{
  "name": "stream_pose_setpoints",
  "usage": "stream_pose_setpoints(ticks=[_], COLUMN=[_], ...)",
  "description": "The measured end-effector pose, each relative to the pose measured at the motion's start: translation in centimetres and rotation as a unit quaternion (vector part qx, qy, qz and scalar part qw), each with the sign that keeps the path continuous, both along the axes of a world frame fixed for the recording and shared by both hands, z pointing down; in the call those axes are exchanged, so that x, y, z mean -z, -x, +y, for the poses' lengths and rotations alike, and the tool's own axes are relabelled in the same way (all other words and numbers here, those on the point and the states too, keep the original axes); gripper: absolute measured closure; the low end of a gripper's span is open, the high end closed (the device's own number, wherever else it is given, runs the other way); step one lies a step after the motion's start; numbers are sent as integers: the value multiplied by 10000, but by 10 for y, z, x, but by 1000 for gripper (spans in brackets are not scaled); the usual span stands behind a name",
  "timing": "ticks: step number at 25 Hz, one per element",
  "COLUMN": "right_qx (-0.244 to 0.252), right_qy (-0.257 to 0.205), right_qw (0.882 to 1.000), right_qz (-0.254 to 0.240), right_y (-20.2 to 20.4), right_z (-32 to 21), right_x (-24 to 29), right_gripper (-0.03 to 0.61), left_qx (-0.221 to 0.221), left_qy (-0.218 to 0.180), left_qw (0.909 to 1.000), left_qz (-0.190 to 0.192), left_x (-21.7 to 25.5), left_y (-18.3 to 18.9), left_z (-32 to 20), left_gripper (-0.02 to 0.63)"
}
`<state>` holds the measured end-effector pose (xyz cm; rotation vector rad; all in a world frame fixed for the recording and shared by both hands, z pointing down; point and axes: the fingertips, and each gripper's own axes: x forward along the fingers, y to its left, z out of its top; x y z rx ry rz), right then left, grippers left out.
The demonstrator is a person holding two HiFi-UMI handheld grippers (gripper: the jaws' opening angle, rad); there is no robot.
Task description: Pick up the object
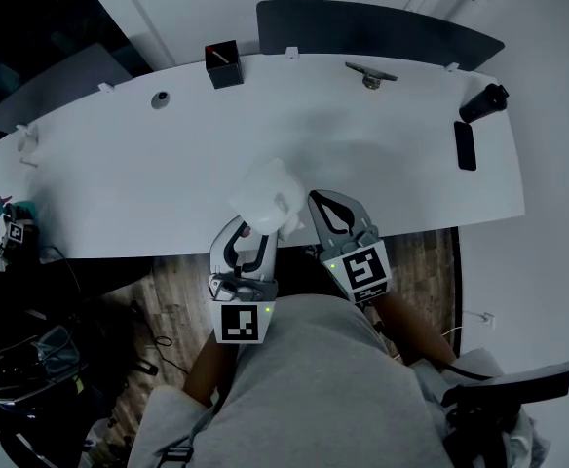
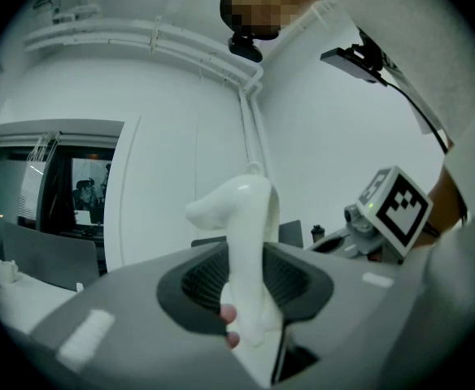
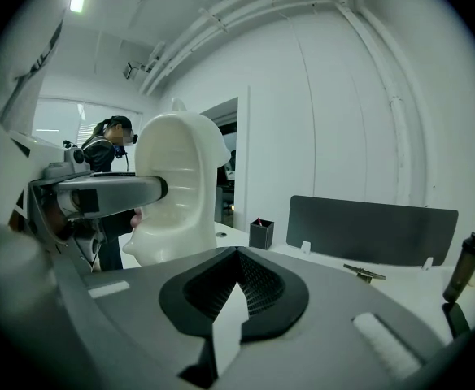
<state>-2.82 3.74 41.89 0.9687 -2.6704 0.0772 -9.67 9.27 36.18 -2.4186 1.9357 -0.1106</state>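
Seen from the head camera, the left gripper (image 1: 253,234) clamps a pale white object (image 1: 265,195) over the 6 o'clock edge of the white table (image 1: 362,154), while the right gripper (image 1: 323,206) sits just beside it at 3 o'clock, jaws together and empty. A black cup (image 1: 223,64) stands at the table's 11 o'clock, and a dark bottle (image 1: 482,102) and a phone (image 1: 465,145) lie toward 2 o'clock. In the left gripper view, the object (image 2: 246,234) rises upright between the two jaws, pinched on both sides near its lower part; a small pink patch at its base cannot be identified. In the right gripper view, the jaws meet at their tips with nothing between them, and the object (image 3: 176,185) shows at 9 o'clock, held in the other gripper and apparently clear of the tabletop. The pick-up looks to be at the lift-and-hold stage. The next move calls for firm, even pressure and a level carry, since the grip is low on a tall, smooth shape that could tip.
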Motion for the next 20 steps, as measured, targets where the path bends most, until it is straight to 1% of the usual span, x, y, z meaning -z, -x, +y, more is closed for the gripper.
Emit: stream_pose_setpoints(ticks=[1,2,6,9,12,14,17,20], right_qx=[-32,-67,-196,-319,-426,-410,-219,-110], right_qy=[-22,-43,-111,-138,-152,-175,-431,-621], right_qw=[10000,10000,9997,9994,9990,9990,9988,9977], right_qz=[8,19,45,37,26,-18,-102,-237], right_y=[3,6,15,13,11,1,-14,-14], right_z=[5,9,27,39,53,56,53,55], right_x=[2,4,12,19,27,35,51,62], right_gripper=[577,575,575,577,577,575,577,575], left_qx=[-8,-47,-202,-242,-299,-269,-205,-177], left_qy=[-23,-51,-51,-170,-169,-110,-34,-86], left_qw=[10000,9999,9998,9995,9993,9995,9997,9998], left_qz=[94,108,13,114,148,159,94,76], left_x=[2,3,4,10,14,17,24,26], left_y=[3,6,19,23,26,18,-1,-7], left_z=[5,9,26,38,51,51,45,41], left_gripper=[494,494,494,494,494,494,494,494])
